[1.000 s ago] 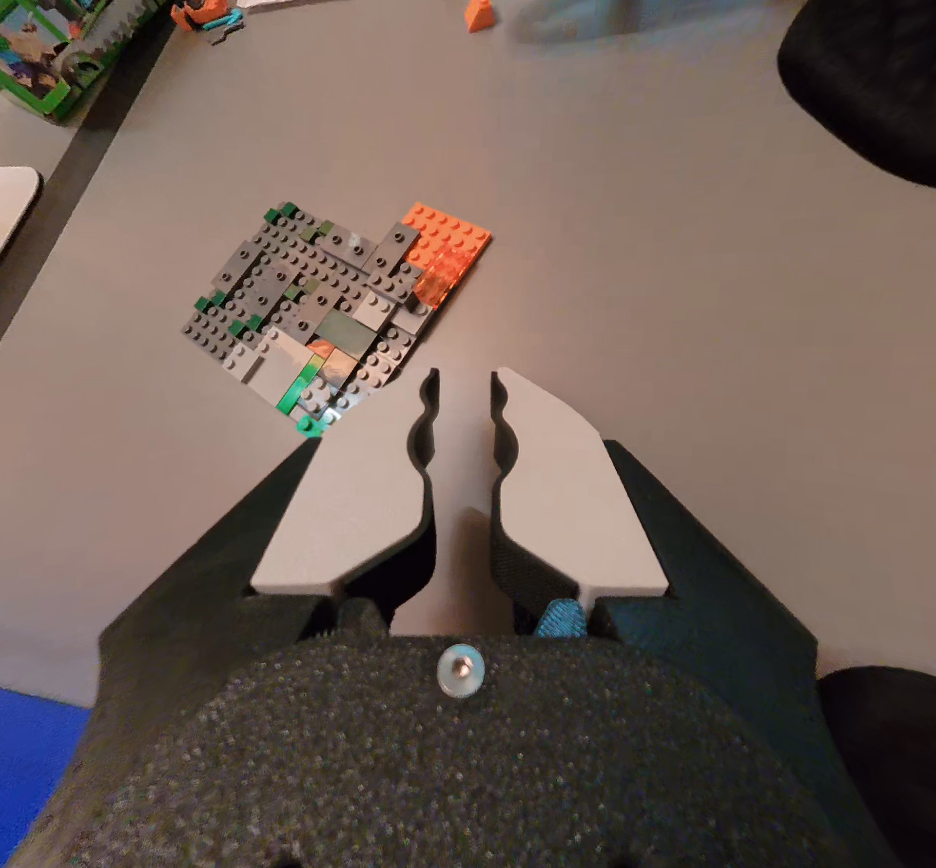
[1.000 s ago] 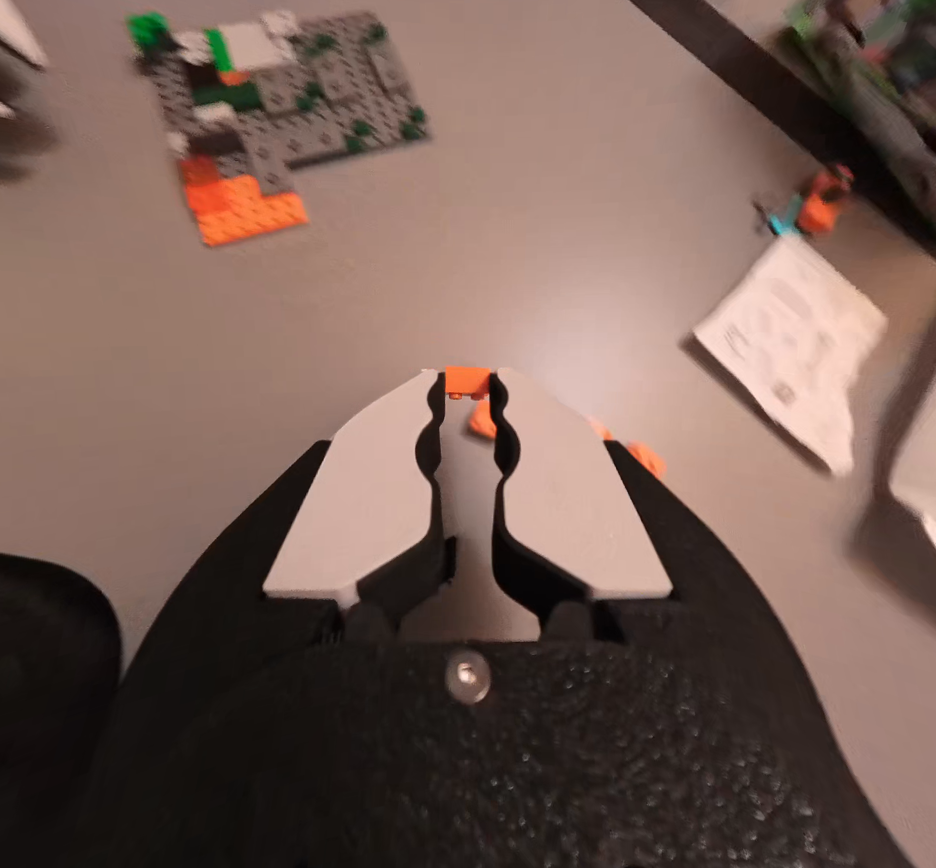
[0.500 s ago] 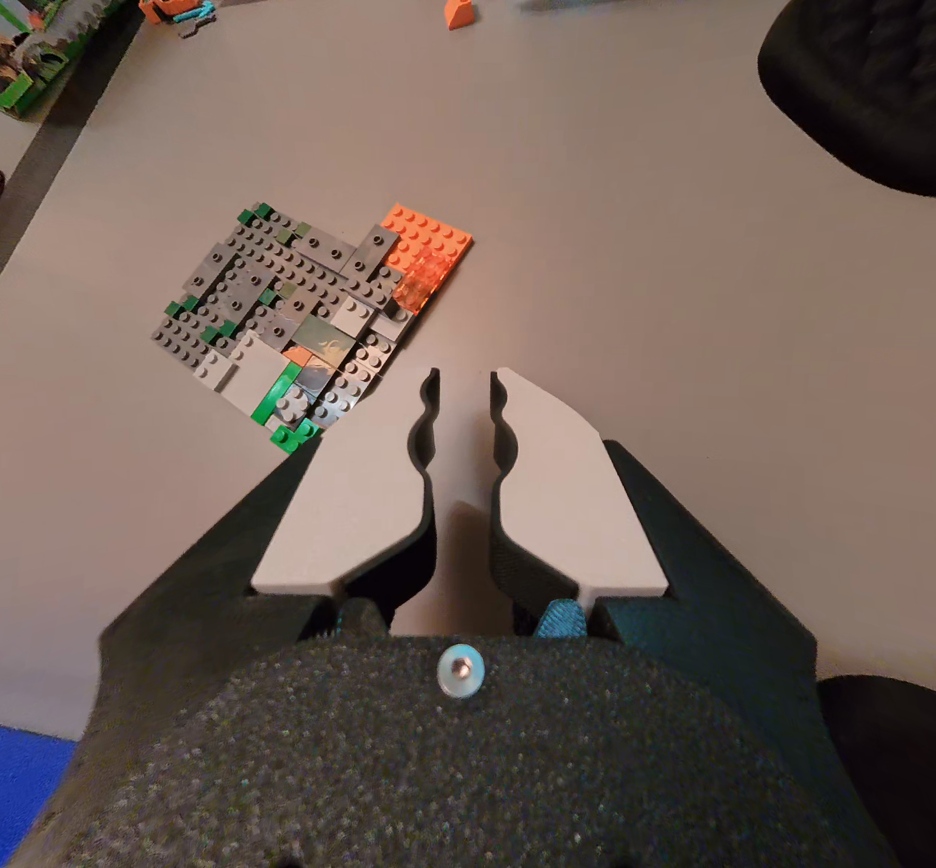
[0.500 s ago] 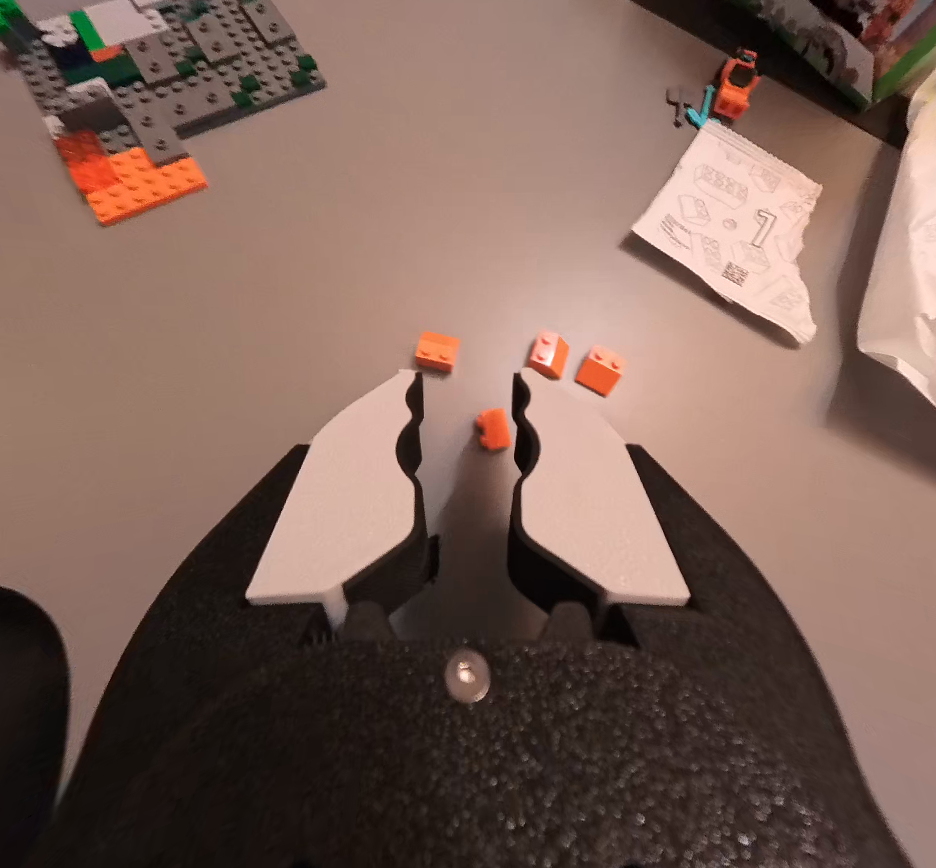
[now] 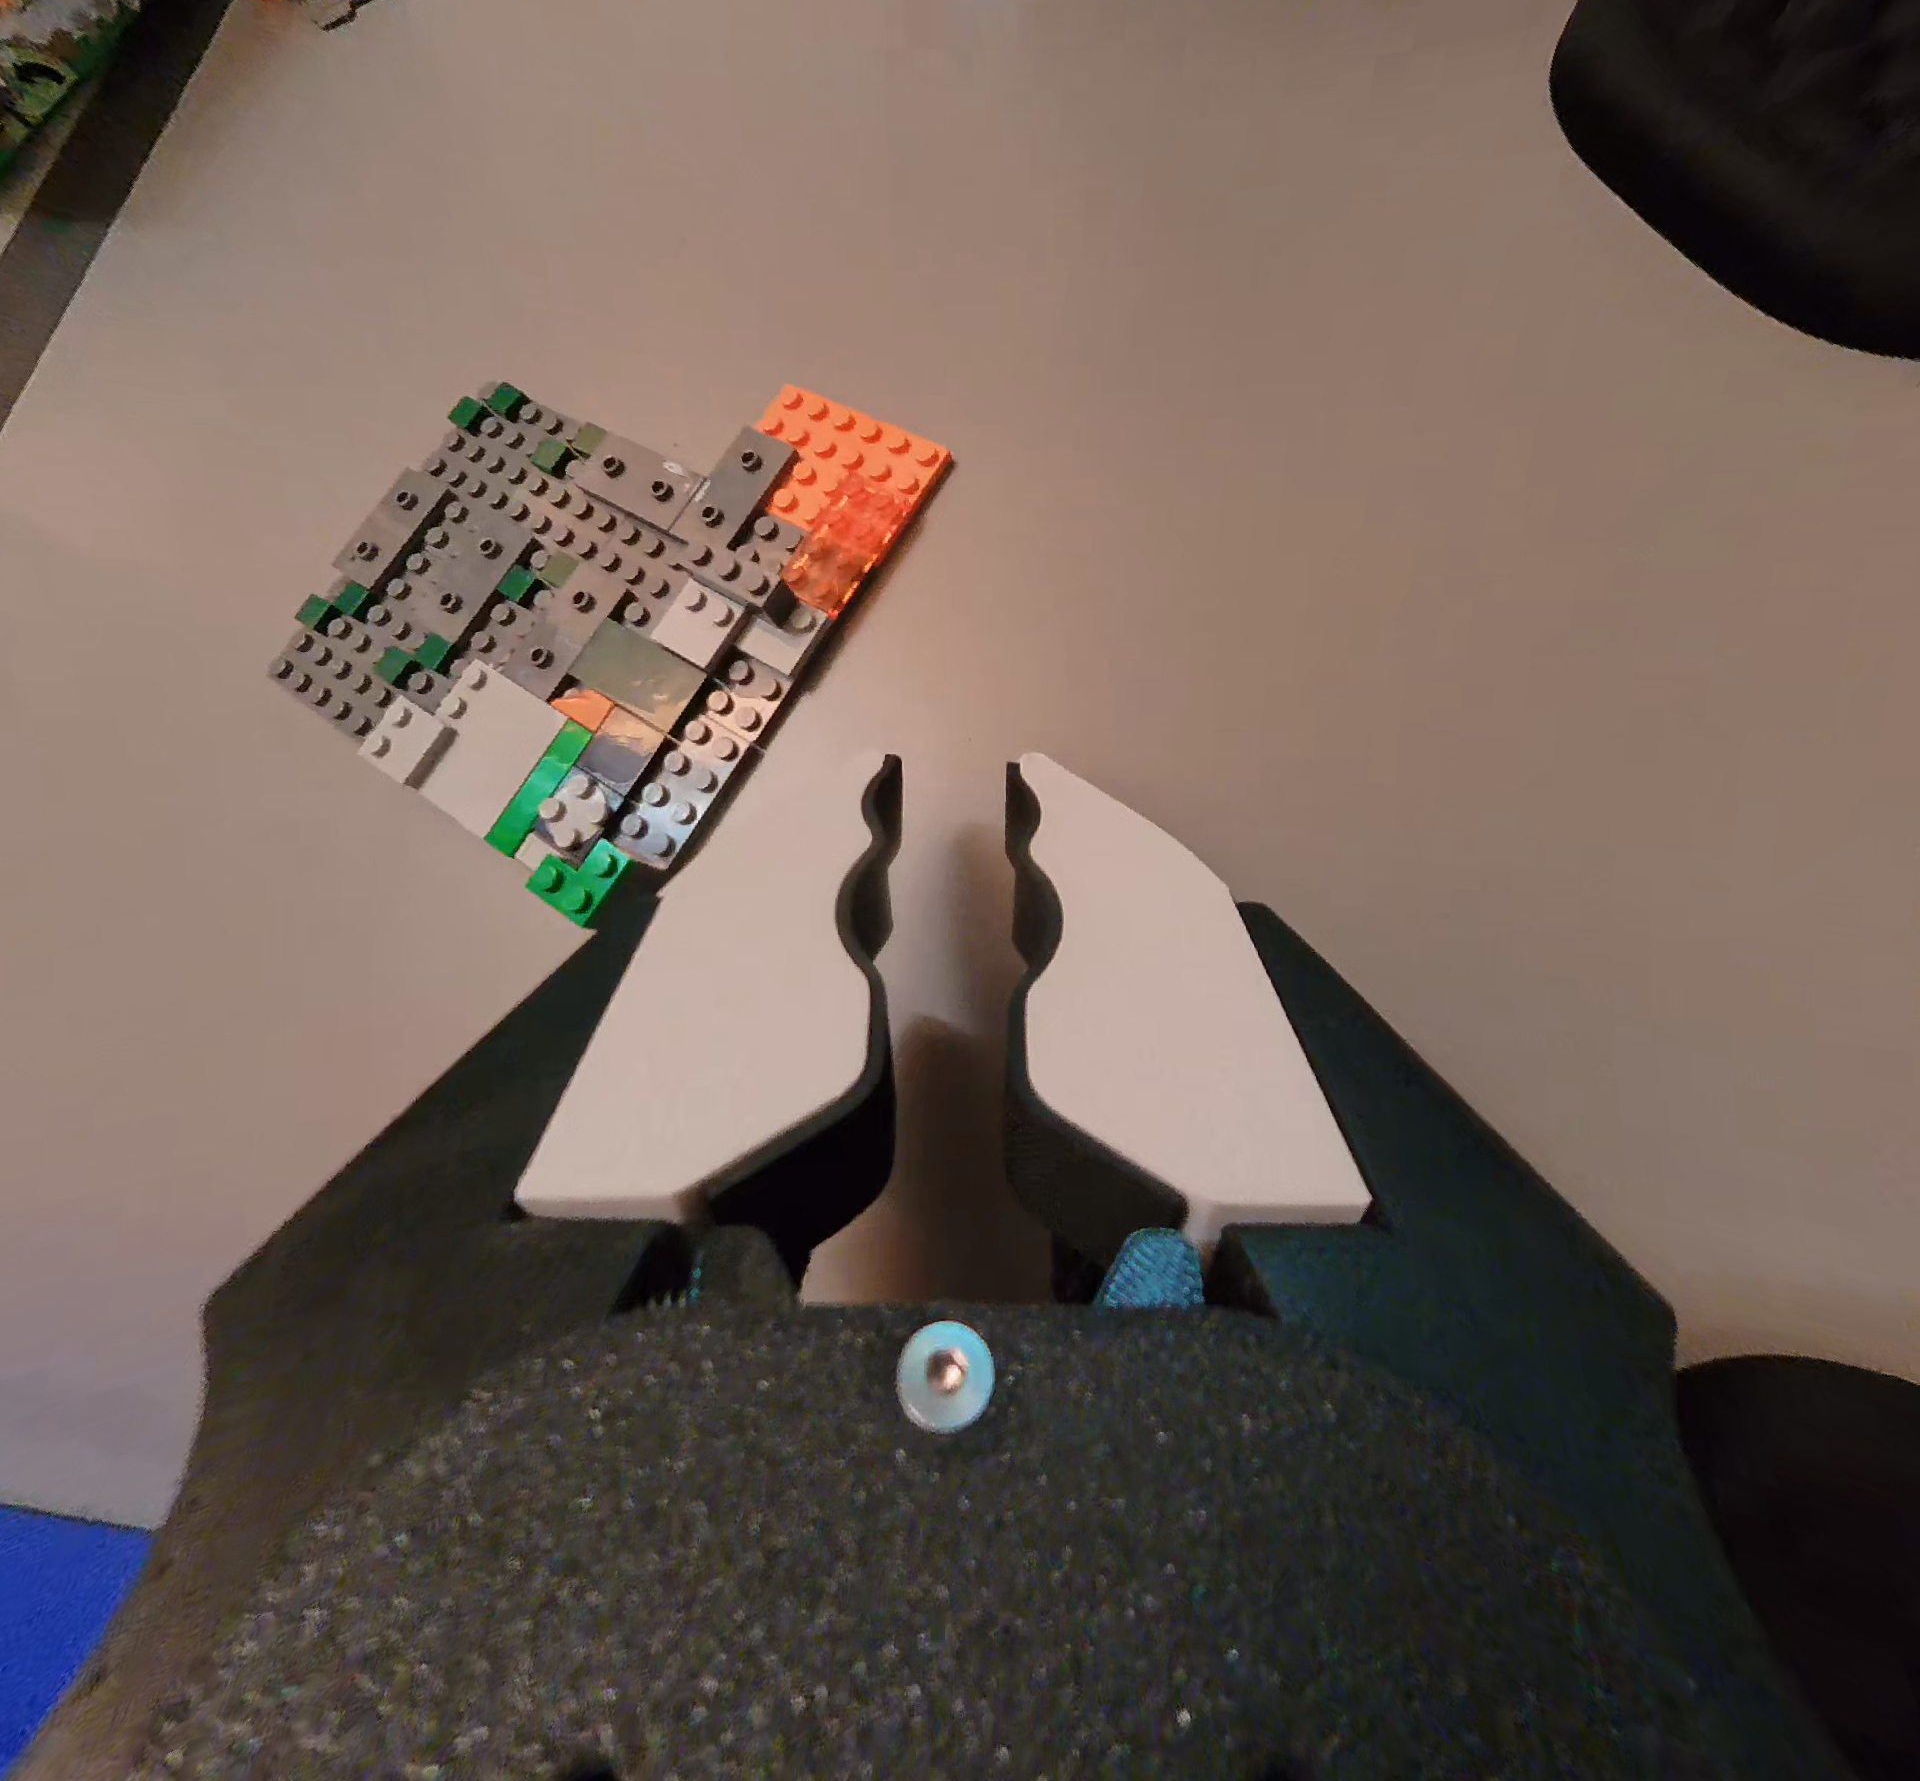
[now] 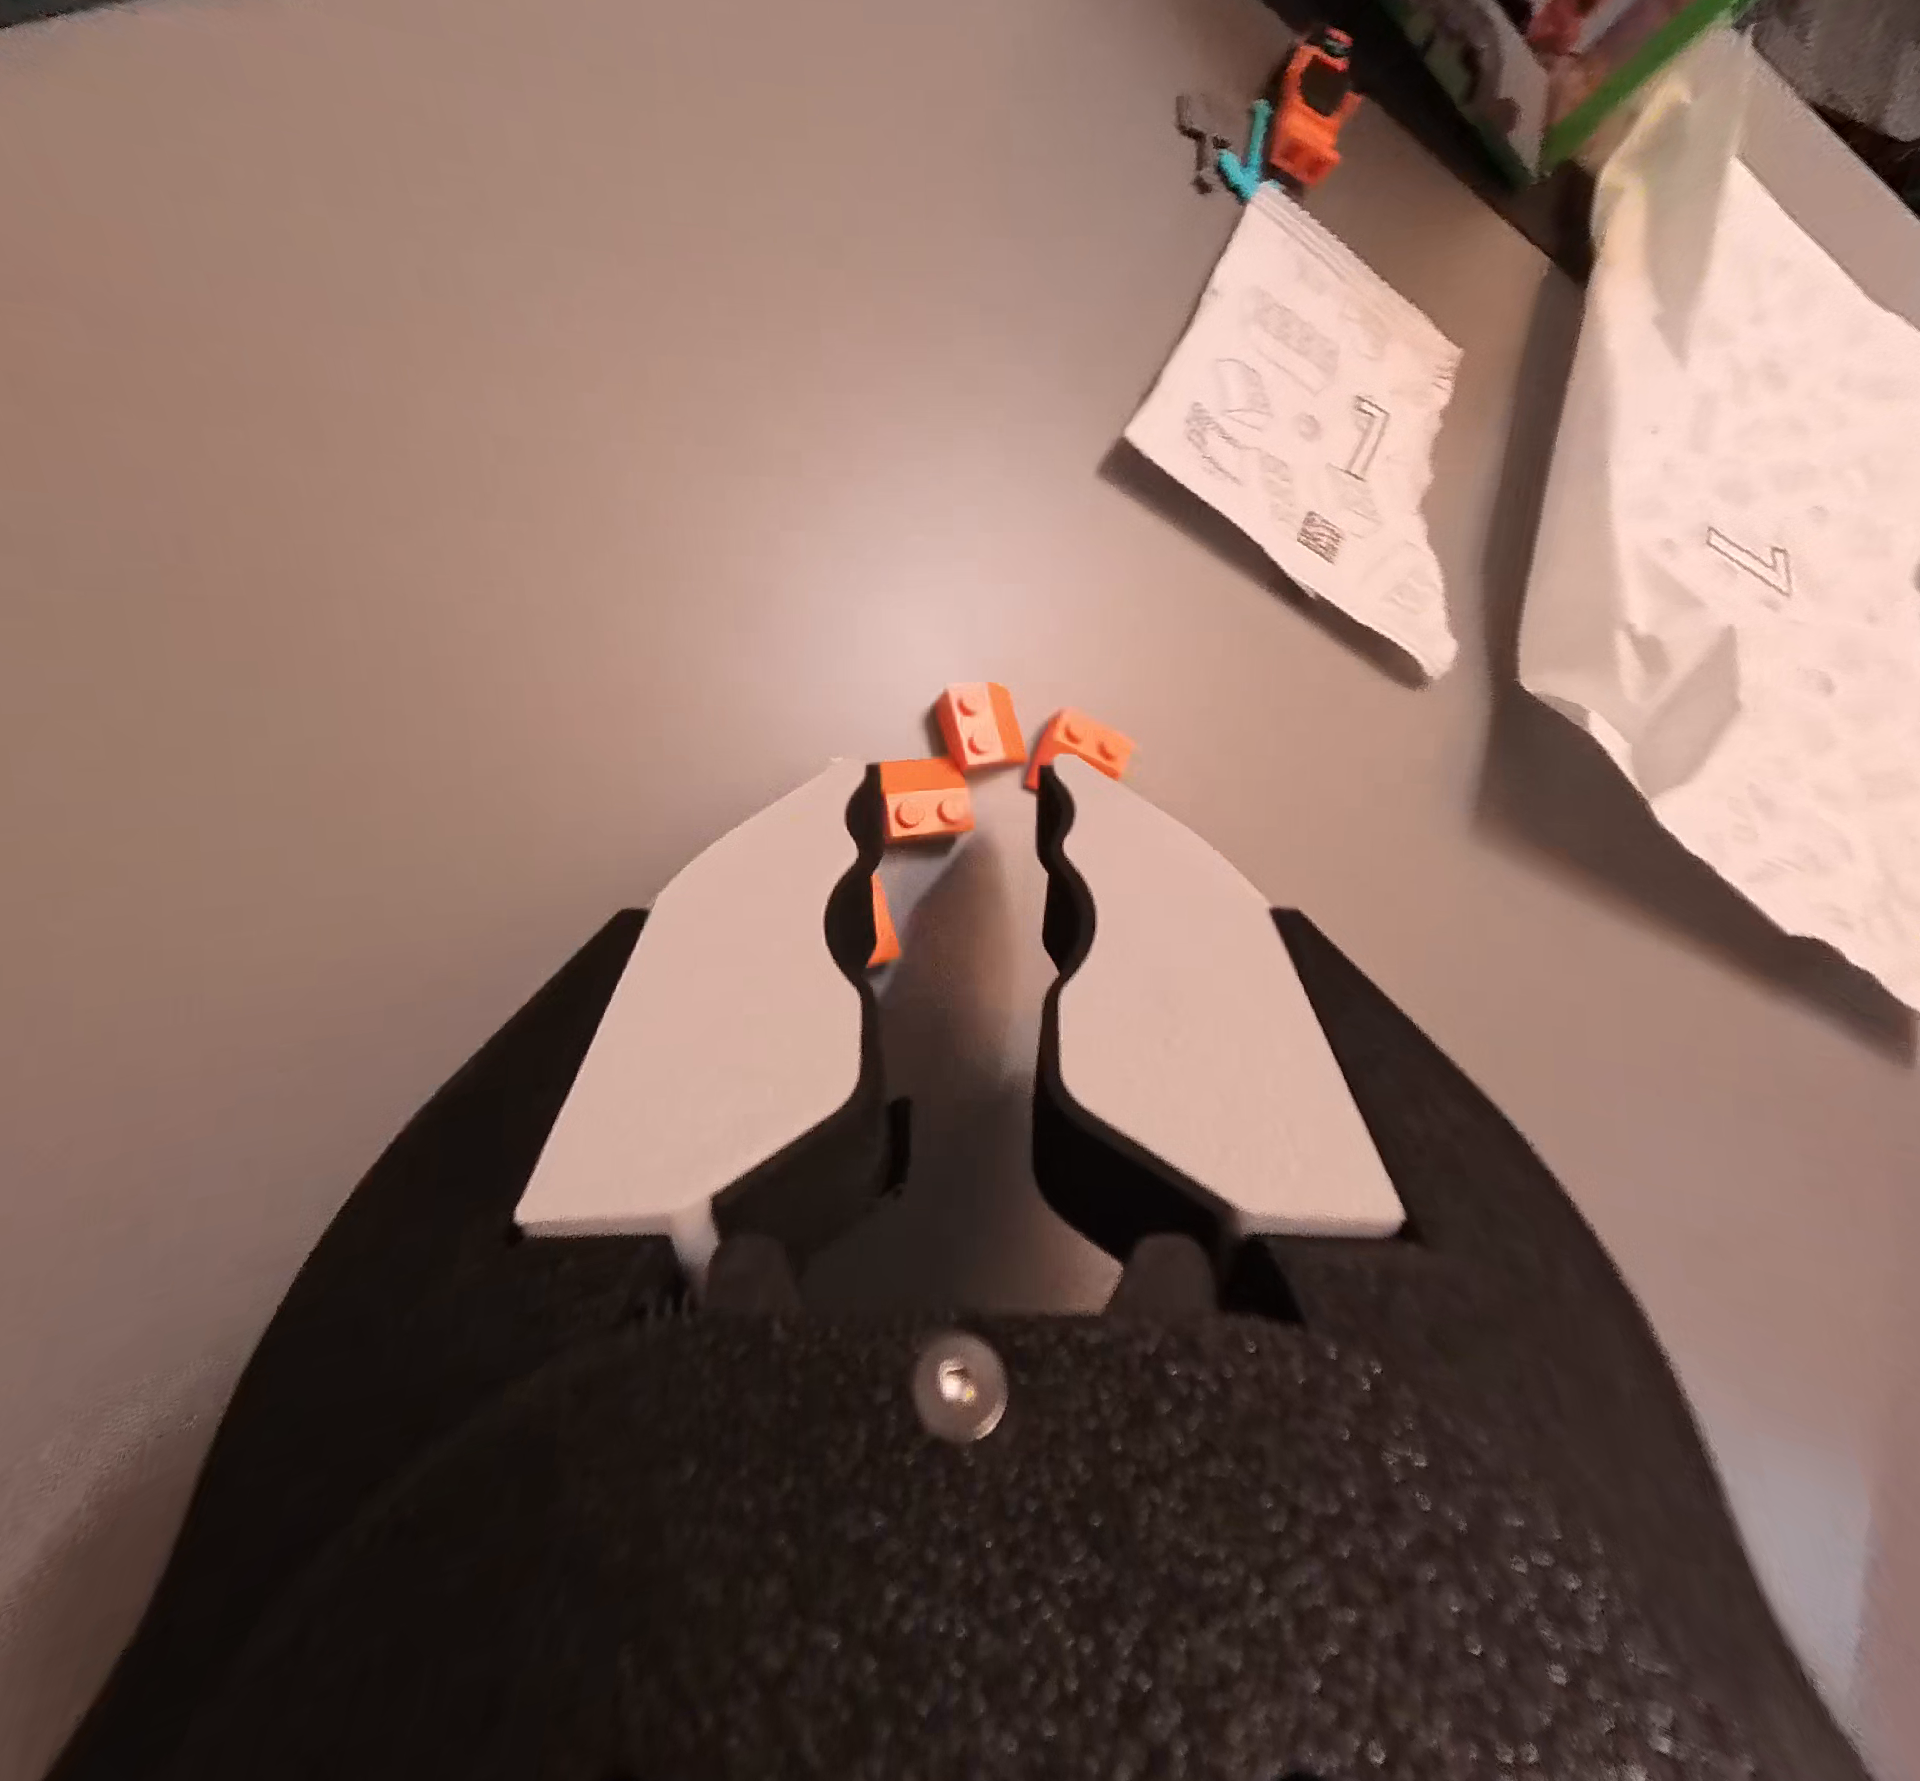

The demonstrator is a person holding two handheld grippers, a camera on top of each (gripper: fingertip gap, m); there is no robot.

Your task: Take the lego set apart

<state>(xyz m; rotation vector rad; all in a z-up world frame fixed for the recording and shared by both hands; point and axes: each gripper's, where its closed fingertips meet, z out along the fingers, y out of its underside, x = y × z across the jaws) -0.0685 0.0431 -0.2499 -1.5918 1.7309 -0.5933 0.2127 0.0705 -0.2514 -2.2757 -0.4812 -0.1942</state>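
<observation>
Left wrist view showed the build (image 5: 613, 630), stiff and light; both tongs (image 5: 951, 775) (image 6: 951, 775) gaped empty, so pinch its orange plate (image 5: 862, 458) edge.

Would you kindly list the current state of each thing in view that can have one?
left gripper: open, empty, above bare table.
right gripper: open, holding nothing.
lego plate assembly: flat on the table, many pieces attached.
orange bricks: loose on the table near the right fingertips.
small orange figure: lying detached.
paper bag: torn open, flat.
</observation>
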